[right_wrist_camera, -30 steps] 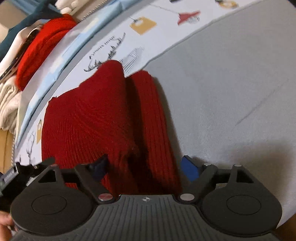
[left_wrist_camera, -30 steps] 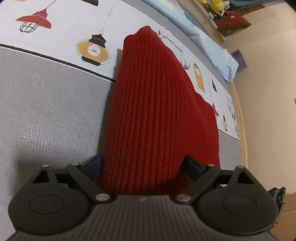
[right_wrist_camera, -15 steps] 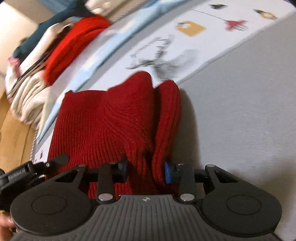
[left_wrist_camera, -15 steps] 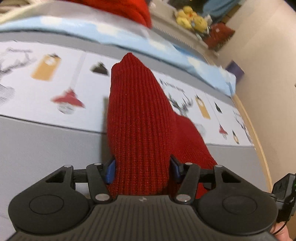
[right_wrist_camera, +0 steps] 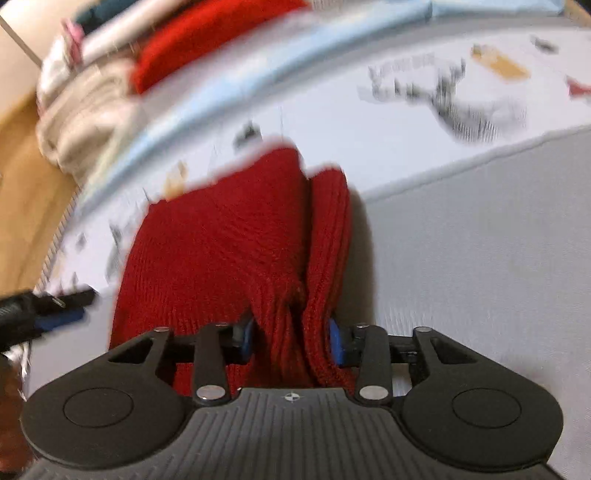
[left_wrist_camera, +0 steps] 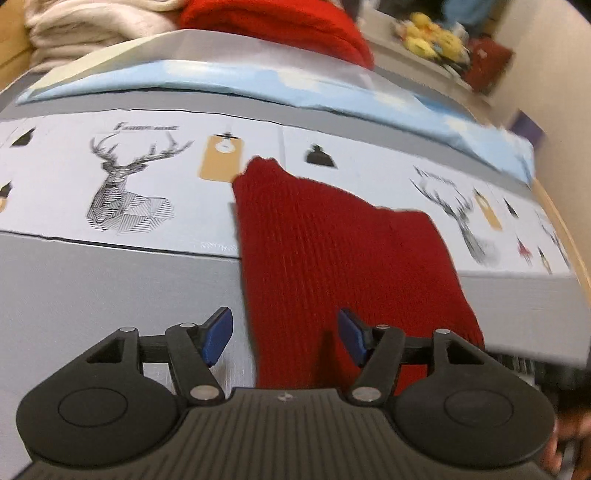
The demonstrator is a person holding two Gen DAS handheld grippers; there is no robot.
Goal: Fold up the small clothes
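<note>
Grey bedding with a pale printed band of stags and lamps runs under your work, so this is a bed rather than a bench; along its far side lies a light blue sheet, and beyond that a heap of cream and red clothes, with yellow soft toys at the far right by the wall. Your red knit lies across the line where grey meets print, its near edge toward you and a corner pointing far. Your left gripper has its jaws standing apart, with the knit's near left edge lying between them but not pinched. Your right gripper has its jaws closed on a bunched roll of the knit's near right edge, the cloth puckering where it is squeezed. Judge the knit as soft, thick and light: it will sag and stretch rather than hold a line, and the ribbing should give the pads good purchase, so slipping looks unlikely. One held corner alone will probably drag the piece askew, so you would do well to take the near left corner too, biting through all layers at the hem and not at a single loose fold. Both views are blurred, the right one more, so finer detail of the far edge cannot be told.
</note>
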